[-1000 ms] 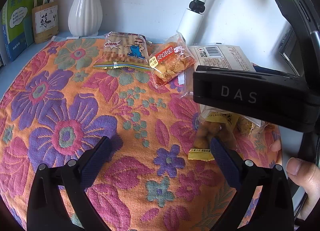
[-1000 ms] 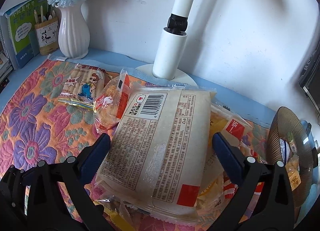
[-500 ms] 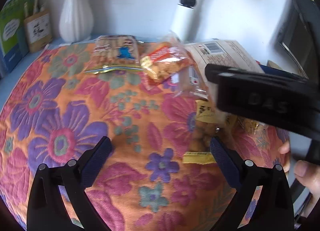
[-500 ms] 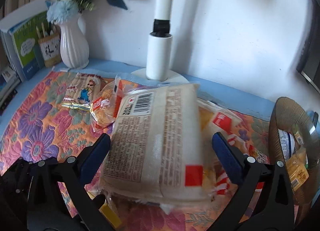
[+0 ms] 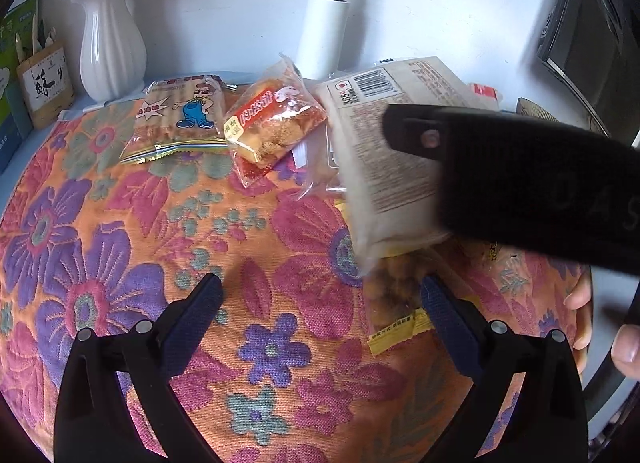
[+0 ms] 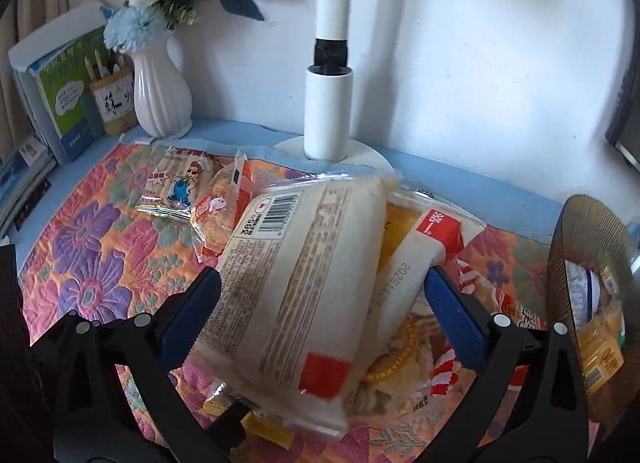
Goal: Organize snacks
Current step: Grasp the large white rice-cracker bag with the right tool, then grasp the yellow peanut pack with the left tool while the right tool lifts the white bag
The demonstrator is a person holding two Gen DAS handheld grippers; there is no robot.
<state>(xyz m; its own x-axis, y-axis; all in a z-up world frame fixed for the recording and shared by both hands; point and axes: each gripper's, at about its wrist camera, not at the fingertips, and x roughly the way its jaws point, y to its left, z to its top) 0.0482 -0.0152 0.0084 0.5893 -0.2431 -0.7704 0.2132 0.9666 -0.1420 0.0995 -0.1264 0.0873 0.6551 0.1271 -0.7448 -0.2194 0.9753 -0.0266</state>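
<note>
**Q:** Snacks: where did they lie against the jaws?

**A:** A large white pack [image 6: 304,283] filled the space between the wide-set jaws of the right gripper [image 6: 322,295]. It was tilted, with one blue pad against its left edge. Whether it was truly gripped could not be told. Its label showed a barcode, "385" and dense small print, with a red patch at its lower end. The left gripper [image 5: 320,303] was released and empty above the floral cloth [image 5: 100,243]. A yellow-edged pack [image 5: 396,303] lay just inside its right pad.

**Q:** How many others, and what writing?

**A:** A second white pack with a red label [image 6: 412,263] was touching the first on its right. Further out lay one cartoon pack [image 5: 180,115] showing a man in blue overalls. Beside it was one orange-red pack [image 5: 272,123] with white Chinese characters. More wrappers lay underneath, hard to count.

**Q:** And beyond those?

**A:** A brown basket [image 6: 560,263] at the far right held at least two packs. One white vase [image 5: 110,47] and one white pole [image 6: 328,111] stood at the wall. A person's hand [image 5: 624,343] showed at the right edge.
</note>
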